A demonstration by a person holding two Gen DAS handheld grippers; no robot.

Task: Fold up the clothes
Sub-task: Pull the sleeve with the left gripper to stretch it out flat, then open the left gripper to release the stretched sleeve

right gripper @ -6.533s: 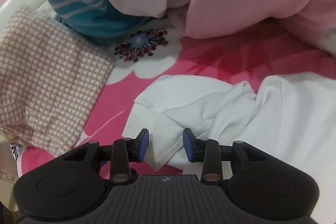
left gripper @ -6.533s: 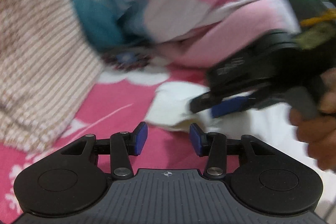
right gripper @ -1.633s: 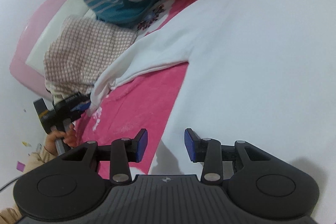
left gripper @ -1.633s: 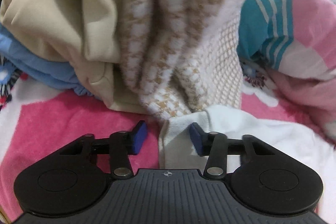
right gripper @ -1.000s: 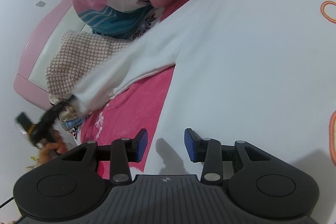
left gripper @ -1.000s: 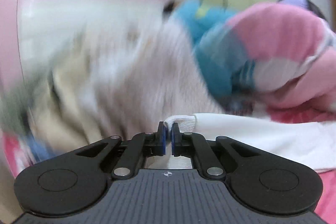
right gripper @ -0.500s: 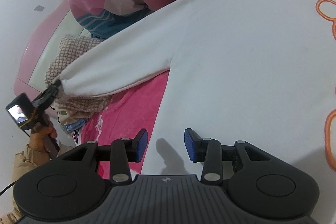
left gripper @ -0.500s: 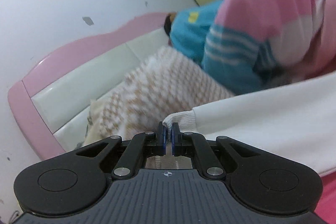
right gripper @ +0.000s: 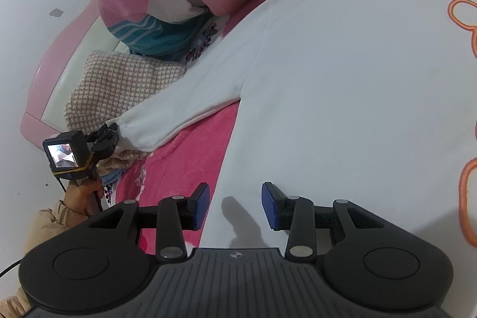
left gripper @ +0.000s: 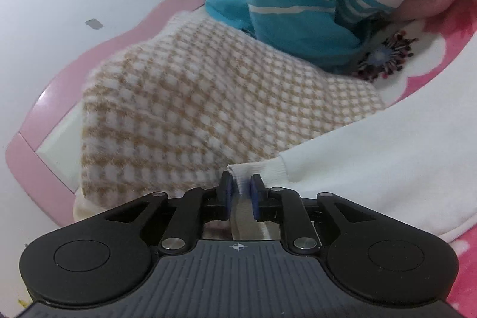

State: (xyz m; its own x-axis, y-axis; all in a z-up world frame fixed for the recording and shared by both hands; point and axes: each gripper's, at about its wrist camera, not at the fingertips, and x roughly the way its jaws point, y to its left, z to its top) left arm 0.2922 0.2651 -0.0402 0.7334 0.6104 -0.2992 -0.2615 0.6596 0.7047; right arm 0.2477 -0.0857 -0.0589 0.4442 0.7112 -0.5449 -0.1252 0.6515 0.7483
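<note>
Now, left gripper (left gripper: 240,188): jaws have just been opening, ribbed cuff (left gripper: 259,170) of the white sweatshirt (right gripper: 342,79) between the pads, grip slackened. Sleeve runs off to its right across the pink bedcover (right gripper: 190,157). Checked knit garment (left gripper: 193,109) lies just ahead, under the cuff; teal striped bedding (left gripper: 286,8) beyond that. Right gripper (right gripper: 235,204): jaws parted, nothing between them, poised over the sweatshirt's body, spread flat ahead.
</note>
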